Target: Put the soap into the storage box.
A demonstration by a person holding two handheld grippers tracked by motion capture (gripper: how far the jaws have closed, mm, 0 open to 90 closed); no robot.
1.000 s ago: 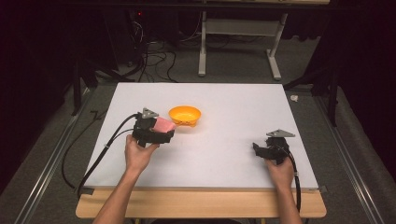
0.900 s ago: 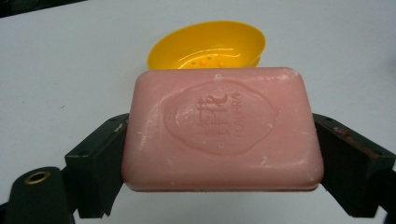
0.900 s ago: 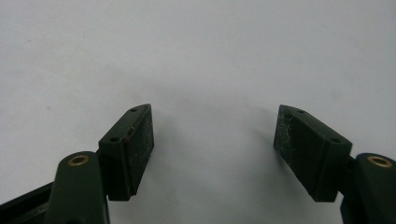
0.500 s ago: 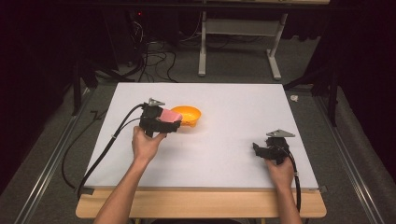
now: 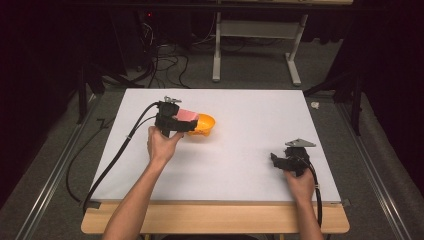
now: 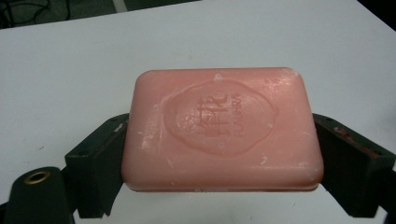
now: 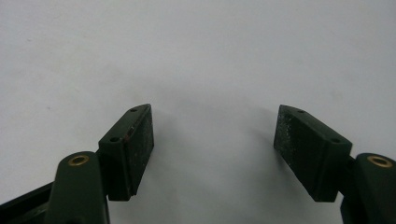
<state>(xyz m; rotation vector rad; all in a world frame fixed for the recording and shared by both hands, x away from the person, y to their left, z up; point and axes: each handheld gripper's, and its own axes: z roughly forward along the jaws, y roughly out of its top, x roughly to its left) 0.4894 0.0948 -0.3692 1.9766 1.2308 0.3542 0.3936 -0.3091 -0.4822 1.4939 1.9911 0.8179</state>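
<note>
High view: a pink soap bar (image 5: 188,115) is clamped by its ends in the left tongs (image 5: 184,121), just beside an orange bowl (image 5: 205,124); release into it is judged next. The right tongs (image 5: 278,159) are held apart, empty, on the table (image 5: 250,130).

High view: fixed above the near edge, facing forward and down on the whole surface (image 5: 250,115). Tool views: close, low along each tool's jaws; all three share the white surface.

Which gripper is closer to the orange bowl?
Left. The left gripper, holding the pink soap, is right beside the orange bowl. The right gripper rests far across the table.
</note>
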